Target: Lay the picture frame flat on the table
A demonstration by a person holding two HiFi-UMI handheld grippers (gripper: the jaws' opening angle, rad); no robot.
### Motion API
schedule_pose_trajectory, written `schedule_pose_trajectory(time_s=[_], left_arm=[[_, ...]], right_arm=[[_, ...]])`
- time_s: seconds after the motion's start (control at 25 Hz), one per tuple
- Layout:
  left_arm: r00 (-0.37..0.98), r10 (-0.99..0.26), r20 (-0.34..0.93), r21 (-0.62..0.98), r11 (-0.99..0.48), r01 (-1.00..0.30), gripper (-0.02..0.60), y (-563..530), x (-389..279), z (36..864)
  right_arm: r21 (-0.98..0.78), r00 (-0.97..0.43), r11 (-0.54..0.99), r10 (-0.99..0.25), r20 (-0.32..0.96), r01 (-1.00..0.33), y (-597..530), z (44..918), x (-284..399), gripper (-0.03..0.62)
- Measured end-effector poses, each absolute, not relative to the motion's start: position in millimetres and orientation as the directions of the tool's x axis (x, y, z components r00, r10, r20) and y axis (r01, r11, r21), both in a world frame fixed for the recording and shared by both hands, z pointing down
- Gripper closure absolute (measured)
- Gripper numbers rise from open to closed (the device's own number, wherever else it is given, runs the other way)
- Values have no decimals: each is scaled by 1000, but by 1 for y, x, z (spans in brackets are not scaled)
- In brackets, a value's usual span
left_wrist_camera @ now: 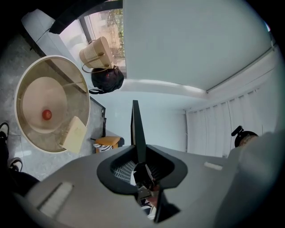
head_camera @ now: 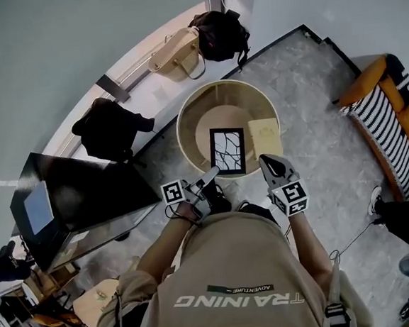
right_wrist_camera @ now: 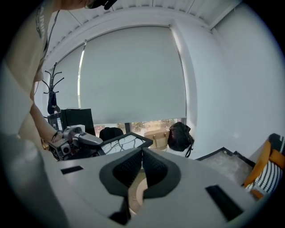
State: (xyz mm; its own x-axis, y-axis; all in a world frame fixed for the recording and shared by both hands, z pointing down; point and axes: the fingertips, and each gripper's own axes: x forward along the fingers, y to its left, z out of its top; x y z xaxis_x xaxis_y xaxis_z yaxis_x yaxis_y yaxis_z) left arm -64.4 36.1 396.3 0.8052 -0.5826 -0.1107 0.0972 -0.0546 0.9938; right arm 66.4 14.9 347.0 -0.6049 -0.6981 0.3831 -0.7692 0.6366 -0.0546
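The black picture frame point(head_camera: 227, 150), with a white branching pattern, is over the round table point(head_camera: 186, 121), its face turned up towards the head camera. My left gripper point(head_camera: 207, 178) is shut on the frame's near edge. In the left gripper view the frame point(left_wrist_camera: 136, 127) shows edge-on between the jaws. The right gripper view shows the frame point(right_wrist_camera: 121, 143) tilted, with the left gripper point(right_wrist_camera: 75, 141) on it. My right gripper point(head_camera: 268, 162) hangs just right of the frame, shut and holding nothing point(right_wrist_camera: 142, 152). I cannot tell whether the frame touches the table.
A beige block point(head_camera: 265, 137) lies on the table right of the frame, and a small red ball point(left_wrist_camera: 46, 115) sits on the table's inner disc. A tan bag point(head_camera: 177, 55) and black backpack point(head_camera: 221, 33) rest on the window ledge. A dark monitor point(head_camera: 79, 198) stands left, a striped chair point(head_camera: 392, 114) right.
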Motion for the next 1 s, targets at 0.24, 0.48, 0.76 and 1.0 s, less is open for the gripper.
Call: schedule_pose_trajectory(time_s=[0.24,0.48,0.76,1.0], left_arm=[[828,-555,-84,995,-5,98,505,10,-67,414],[818,-575,-26,994,75,85,505,3,-66,448],[802,-597,20,991,118,62,505,-19,-52,514],[805,-589,71,984,174,41,505,-28,-43,595]], right_arm=[[-86,-563,590,-704,432,-803,-9,369,64,588],[-121,-567,595,-656,498,-795,-20,407,65,588],[-133,-599,648,-581,551,-750,-46,468,72,588],[-170,-615,668,-516,597,-725,-51,550,68,588]])
